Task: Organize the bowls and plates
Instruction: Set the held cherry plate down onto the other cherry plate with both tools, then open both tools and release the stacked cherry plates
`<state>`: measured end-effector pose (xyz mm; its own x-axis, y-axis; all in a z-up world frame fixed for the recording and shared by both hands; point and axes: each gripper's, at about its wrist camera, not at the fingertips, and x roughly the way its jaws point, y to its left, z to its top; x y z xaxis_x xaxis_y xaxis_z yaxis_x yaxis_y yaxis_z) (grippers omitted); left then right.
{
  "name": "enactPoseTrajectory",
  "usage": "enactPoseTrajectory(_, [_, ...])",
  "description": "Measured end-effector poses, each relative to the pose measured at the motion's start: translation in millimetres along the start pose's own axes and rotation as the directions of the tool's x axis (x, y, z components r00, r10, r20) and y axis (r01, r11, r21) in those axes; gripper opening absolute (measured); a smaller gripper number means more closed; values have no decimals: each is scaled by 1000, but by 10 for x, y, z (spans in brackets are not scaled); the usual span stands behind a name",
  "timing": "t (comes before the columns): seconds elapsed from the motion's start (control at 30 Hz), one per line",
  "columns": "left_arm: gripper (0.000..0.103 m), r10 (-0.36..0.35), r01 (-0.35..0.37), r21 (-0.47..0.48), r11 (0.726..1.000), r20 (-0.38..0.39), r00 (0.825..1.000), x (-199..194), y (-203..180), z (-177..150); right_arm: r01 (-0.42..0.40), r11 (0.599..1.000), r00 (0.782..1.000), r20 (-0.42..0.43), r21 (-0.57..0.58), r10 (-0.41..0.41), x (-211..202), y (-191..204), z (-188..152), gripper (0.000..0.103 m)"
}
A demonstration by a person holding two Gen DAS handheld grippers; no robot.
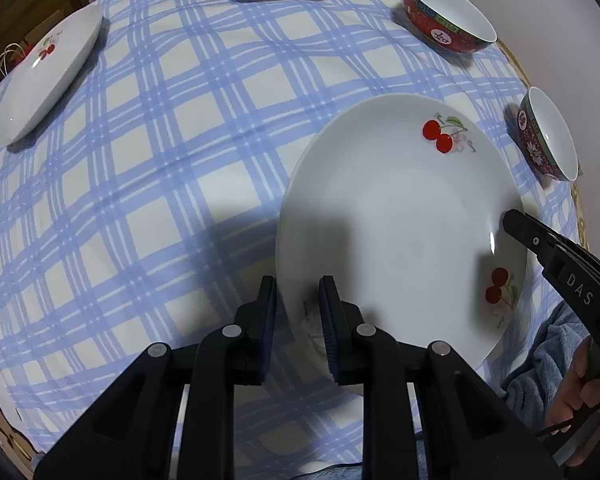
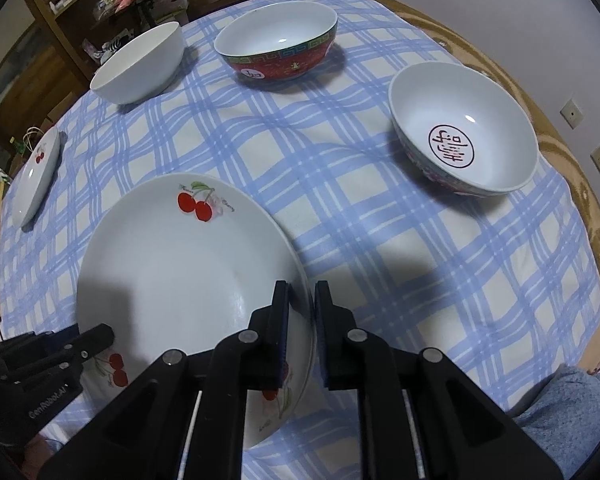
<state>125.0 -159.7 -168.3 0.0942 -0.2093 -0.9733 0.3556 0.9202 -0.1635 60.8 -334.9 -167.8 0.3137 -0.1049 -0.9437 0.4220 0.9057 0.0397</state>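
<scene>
Blue-checked tablecloth (image 2: 340, 184) under cherry plate (image 2: 172, 264); wooden shelves (image 2: 60, 20) behind.

Your left wrist camera looks down close over the near left rim of the white cherry-printed plate (image 1: 400, 216), facing across the blue checked tablecloth (image 1: 172, 152). Your right wrist camera views that plate (image 2: 180, 264) from its right rim; both share it.

Open cloth (image 2: 332, 184) between plate (image 2: 172, 264) and bowls (image 2: 464, 128).
</scene>
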Motion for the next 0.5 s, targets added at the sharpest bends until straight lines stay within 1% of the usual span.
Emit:
enactPoseTrajectory(0.2, [22, -16, 16, -4, 1000, -6, 1000, -69, 49, 28, 2, 1000, 1000, -4, 27, -2, -15, -2, -19, 16])
enactPoseTrajectory(0.37, [22, -23, 23, -4, 1000, 4, 1000, -233, 182, 36, -1, 999, 1000, 15, 41, 0, -83, -10, -41, 17])
enactPoseTrajectory(0.5, [22, -21, 21, -11, 1000, -3, 1000, -413, 336, 42, -6, 999, 1000, 28, 40, 5, -123, -3, -46, 17])
